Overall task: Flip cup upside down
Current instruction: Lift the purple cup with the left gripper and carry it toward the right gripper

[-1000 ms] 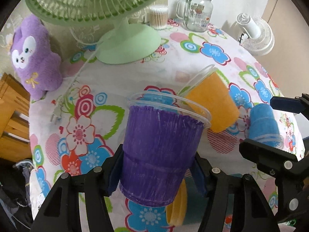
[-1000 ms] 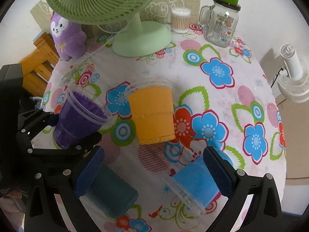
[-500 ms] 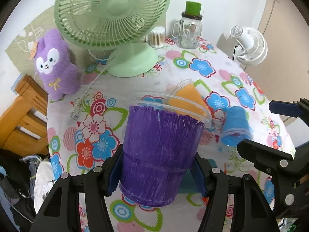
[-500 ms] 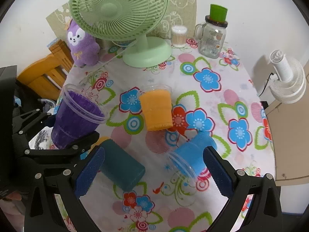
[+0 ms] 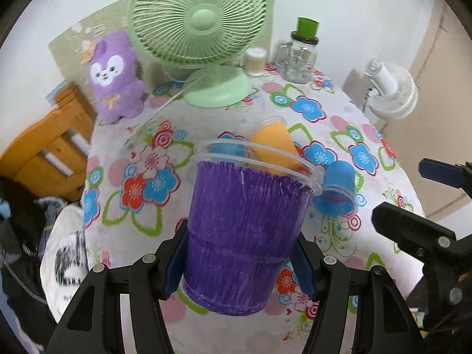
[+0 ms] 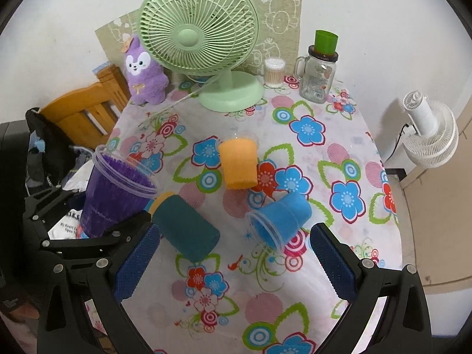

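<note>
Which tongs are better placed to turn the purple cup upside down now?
Probably the left tongs: they already clamp the purple cup, mouth up, above the table. The right tongs are open and hold nothing.

Even, bright indoor light with soft shadows, slight glare on the clear cup rim (image 5: 256, 162), strong fisheye bending and black vignette at the corners, left view soft and smeared near its left edge, right view sharp across the table (image 6: 339, 250).
</note>
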A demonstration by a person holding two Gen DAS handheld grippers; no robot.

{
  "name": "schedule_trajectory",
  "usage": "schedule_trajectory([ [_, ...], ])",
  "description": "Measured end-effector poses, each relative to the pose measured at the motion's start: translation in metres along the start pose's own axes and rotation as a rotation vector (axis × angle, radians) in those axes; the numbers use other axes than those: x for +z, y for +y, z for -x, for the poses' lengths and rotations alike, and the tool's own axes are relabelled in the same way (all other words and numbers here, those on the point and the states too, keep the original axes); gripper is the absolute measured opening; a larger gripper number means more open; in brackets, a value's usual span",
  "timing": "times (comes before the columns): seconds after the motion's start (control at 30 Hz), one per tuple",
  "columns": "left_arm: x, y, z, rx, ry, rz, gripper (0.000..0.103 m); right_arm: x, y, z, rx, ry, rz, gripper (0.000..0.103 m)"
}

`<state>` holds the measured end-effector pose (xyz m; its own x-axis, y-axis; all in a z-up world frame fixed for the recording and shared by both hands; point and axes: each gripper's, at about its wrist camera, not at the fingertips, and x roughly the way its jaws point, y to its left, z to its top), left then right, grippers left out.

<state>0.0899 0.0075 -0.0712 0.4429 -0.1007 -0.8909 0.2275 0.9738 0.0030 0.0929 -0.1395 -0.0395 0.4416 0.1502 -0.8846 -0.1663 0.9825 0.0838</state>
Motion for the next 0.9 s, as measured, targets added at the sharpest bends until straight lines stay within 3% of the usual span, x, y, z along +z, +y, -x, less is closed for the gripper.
schedule_trajectory([
  [0.17, -0.021, -0.014, 0.006, 0.042, -0.004, 0.076, 0.065, -0.011, -0.009, 0.005, 0.022, 0.003, 0.034, 0.103],
  [0.43, -0.048, -0.034, -0.003, 0.045, 0.020, 0.218, 0.065, -0.029, -0.028, 0.003, 0.052, 0.022, 0.090, 0.103],
  [0.9, -0.088, -0.060, -0.041, 0.080, 0.080, 0.390, 0.065, -0.064, -0.056, -0.037, 0.072, 0.119, 0.116, 0.103],
])
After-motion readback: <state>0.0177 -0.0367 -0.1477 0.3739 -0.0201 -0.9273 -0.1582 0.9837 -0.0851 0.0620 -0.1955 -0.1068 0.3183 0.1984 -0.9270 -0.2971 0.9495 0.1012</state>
